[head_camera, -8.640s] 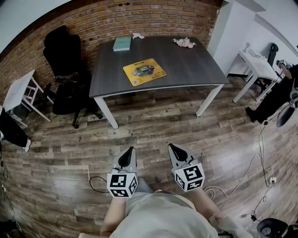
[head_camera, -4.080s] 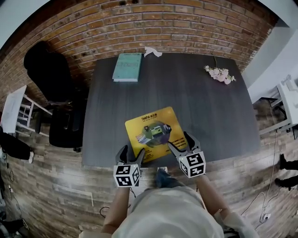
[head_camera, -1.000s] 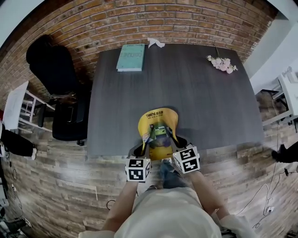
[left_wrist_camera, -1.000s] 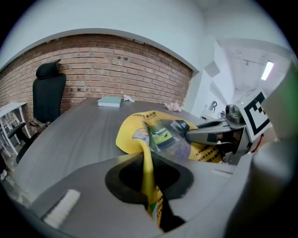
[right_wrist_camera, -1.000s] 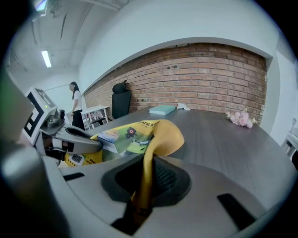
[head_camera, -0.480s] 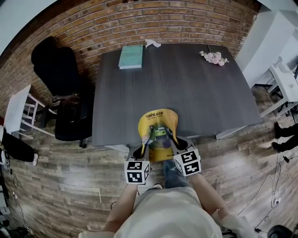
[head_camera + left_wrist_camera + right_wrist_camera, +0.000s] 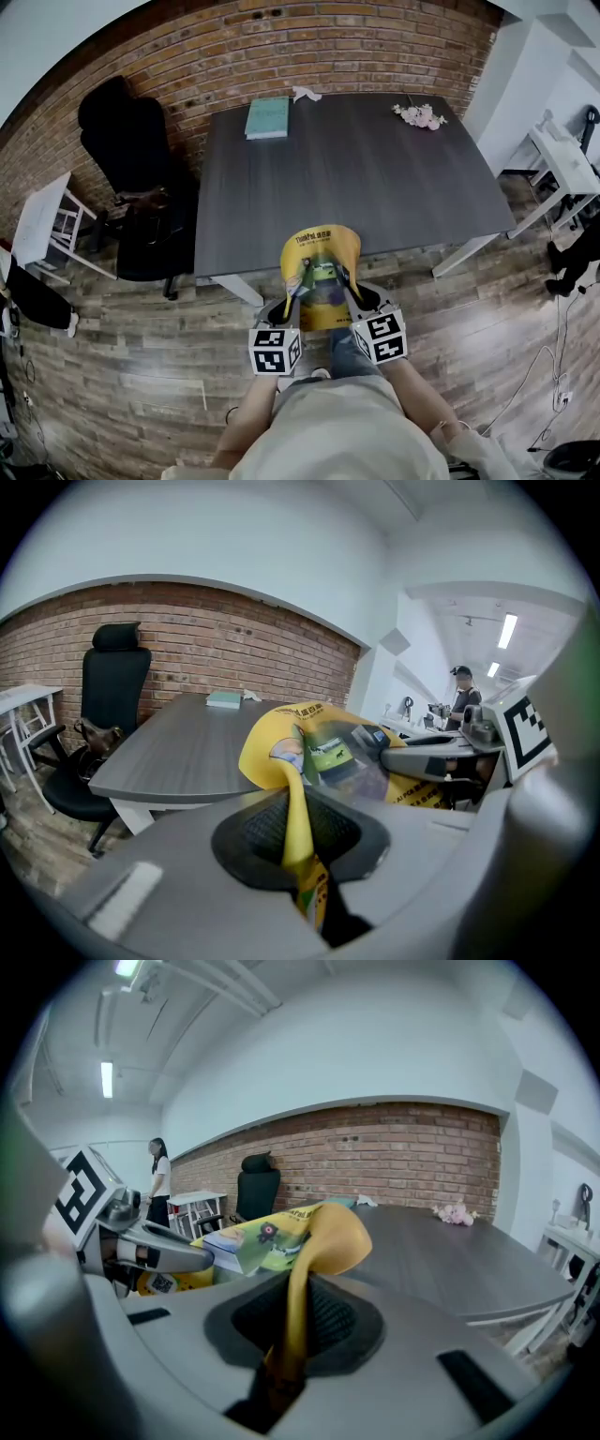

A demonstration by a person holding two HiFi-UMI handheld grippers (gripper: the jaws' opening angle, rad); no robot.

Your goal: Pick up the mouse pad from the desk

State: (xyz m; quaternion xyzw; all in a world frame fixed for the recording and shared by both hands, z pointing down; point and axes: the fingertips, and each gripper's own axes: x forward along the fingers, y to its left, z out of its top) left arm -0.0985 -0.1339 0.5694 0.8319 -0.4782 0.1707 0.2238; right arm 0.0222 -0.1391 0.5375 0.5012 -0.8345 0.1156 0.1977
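Mouse pad (image 7: 321,272) has left the desk (image 7: 375,178) (bowed), pinched by left claw (image 7: 286,306) and right claw (image 7: 360,298).

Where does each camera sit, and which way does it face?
Head view: on the person's head, facing steeply down at desk and floor; shows torso, forearms, left tongs, right tongs.
Left gripper view: on left tongs, facing brick wall along jaws shut on mouse pad.
Right gripper view: on right tongs, same wall ahead, jaws likewise shut.
Shared: all three show mouse pad and desk.
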